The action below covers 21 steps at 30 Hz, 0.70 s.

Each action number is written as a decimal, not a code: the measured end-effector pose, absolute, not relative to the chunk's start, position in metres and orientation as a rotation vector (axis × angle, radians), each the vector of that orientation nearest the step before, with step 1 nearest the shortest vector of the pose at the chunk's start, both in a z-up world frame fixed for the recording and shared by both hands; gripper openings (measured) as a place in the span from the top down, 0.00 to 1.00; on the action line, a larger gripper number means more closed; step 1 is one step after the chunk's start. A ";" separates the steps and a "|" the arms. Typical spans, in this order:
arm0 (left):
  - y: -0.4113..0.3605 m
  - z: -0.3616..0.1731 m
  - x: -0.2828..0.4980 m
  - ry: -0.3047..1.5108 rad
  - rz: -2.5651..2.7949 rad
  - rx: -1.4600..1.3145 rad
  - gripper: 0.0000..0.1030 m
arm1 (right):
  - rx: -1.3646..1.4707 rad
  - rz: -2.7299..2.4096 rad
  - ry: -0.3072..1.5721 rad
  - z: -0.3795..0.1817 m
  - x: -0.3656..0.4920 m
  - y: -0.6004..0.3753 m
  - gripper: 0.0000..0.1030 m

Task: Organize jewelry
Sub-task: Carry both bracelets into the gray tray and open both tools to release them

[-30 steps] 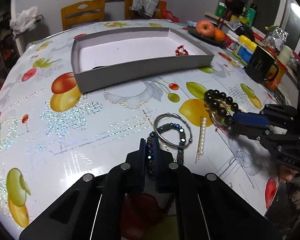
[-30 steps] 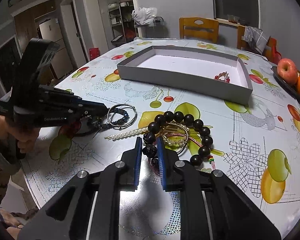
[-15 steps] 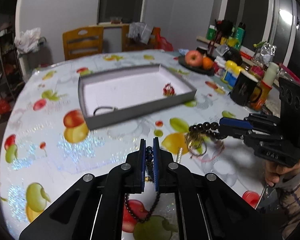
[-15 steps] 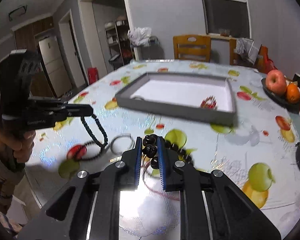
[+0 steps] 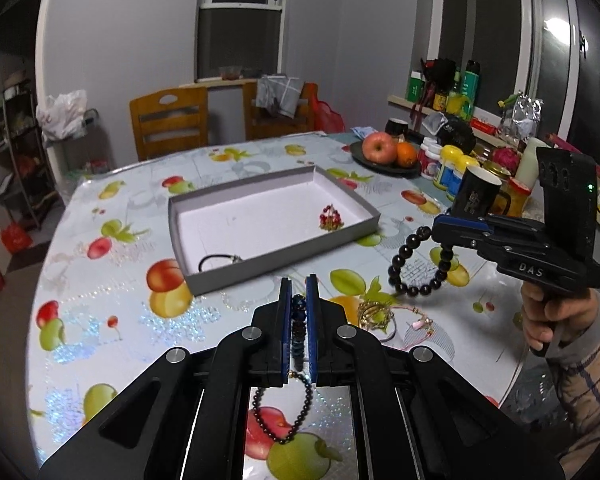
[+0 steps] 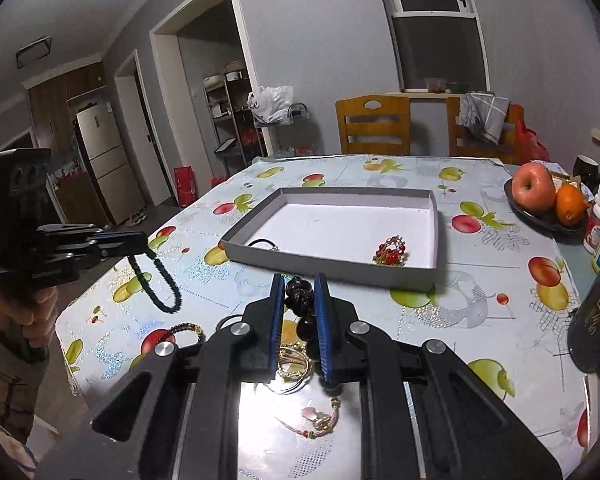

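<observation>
The left hand-held gripper (image 5: 299, 294) is clamped on a thin small-bead bracelet (image 5: 296, 420), its blue pads nearly together; the loop dangles above the desk (image 5: 100, 320), clear of the surface. Ahead lies the shallow grey tray (image 5: 260, 258), holding a black cord piece (image 5: 216, 260) near its front left corner and a red beaded ornament (image 5: 331, 218) toward the right. The right hand-held gripper (image 6: 298, 300) is closed on a large dark-bead bracelet (image 5: 418, 264), pads set wider around the thick beads, the loop hanging free in the air. Beneath it on the desk lie gold bangles (image 6: 294, 364) and a pink cord charm (image 6: 320, 424).
</observation>
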<state>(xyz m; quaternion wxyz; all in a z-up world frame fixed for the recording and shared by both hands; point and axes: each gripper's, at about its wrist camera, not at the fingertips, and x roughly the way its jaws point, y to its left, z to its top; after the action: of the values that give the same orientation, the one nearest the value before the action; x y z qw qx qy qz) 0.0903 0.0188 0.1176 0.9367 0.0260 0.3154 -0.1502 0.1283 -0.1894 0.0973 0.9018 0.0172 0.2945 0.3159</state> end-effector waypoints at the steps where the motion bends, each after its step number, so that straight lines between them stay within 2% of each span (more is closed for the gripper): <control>1: 0.019 0.119 0.091 0.642 -0.304 0.056 0.93 | 0.035 0.652 0.606 0.098 0.129 -0.190 0.85; 21: 0.021 0.135 0.170 0.627 -0.314 0.098 0.93 | -0.026 0.658 0.570 0.132 0.184 -0.162 0.85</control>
<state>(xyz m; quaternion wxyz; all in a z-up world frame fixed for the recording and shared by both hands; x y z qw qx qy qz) 0.1696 0.0207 0.1354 0.9380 0.0478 0.3070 -0.1538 0.1839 -0.1623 0.1319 0.9067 -0.0124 0.2759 0.3189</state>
